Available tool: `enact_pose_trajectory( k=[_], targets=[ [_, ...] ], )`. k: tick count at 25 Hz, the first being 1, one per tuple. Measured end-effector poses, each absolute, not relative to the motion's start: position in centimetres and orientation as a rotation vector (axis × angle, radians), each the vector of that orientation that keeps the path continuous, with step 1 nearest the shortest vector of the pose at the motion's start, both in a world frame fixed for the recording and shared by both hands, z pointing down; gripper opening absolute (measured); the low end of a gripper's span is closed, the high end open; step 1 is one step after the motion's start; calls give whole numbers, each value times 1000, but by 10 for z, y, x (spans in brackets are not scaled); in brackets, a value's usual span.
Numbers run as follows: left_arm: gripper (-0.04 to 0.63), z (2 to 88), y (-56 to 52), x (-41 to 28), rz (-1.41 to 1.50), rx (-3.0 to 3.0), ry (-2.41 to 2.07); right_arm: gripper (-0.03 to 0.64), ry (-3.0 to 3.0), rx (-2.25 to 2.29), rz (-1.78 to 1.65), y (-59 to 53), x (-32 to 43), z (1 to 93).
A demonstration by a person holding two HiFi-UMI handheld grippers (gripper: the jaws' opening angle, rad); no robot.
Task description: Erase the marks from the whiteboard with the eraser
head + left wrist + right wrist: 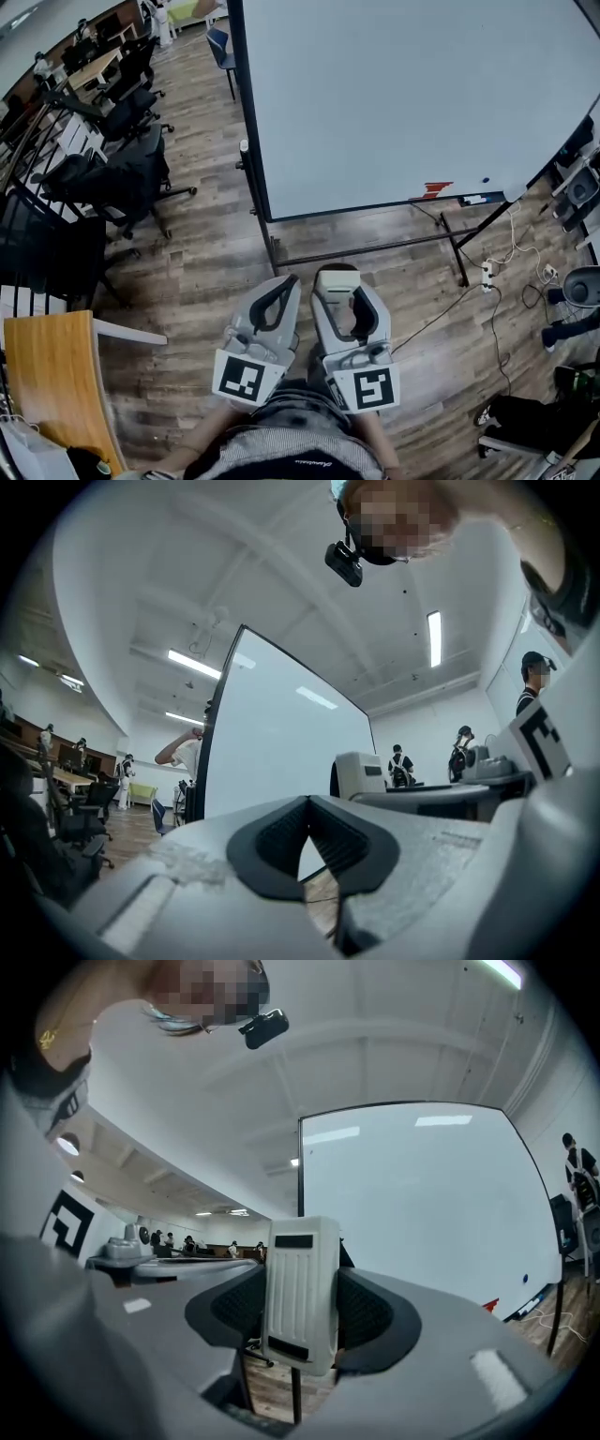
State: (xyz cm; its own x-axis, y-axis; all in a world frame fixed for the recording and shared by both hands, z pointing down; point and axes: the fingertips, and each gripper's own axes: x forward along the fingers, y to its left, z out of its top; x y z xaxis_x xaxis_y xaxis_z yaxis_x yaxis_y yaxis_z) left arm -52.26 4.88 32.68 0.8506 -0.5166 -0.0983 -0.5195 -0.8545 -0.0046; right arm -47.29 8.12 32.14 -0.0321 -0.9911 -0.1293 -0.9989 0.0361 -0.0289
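Note:
A large whiteboard (412, 94) on a black stand fills the upper right of the head view; its surface looks blank. It also shows in the left gripper view as the whiteboard (281, 752) and in the right gripper view as the whiteboard (422, 1204). My right gripper (339, 286) is shut on a white ribbed eraser (300, 1293), also the eraser (336, 280), held low in front of the person. My left gripper (284, 292) is beside it, shut with nothing between its jaws (307, 841).
A red item (436, 188) and a marker (473, 199) lie on the board's tray. A power strip and cables (492, 272) lie on the wooden floor at right. Black office chairs (122, 178) and a wooden table (56, 384) stand at left. People stand in the background.

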Motion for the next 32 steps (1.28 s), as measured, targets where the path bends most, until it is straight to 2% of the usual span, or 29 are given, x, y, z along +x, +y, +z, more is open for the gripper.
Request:
enact_pose_trajectory(
  k=[9, 26, 32],
  targets=[
    [3, 321, -33, -423, 156, -2939, 1060, 242, 2353, -1946, 88, -9, -370, 313],
    [3, 323, -119, -426, 121, -2880, 1247, 242, 2481, -1818, 63, -110, -376, 313],
    [3, 321, -147, -444, 124, -2854, 1276, 242, 2526, -1814, 159, -146, -394, 304]
  ],
)
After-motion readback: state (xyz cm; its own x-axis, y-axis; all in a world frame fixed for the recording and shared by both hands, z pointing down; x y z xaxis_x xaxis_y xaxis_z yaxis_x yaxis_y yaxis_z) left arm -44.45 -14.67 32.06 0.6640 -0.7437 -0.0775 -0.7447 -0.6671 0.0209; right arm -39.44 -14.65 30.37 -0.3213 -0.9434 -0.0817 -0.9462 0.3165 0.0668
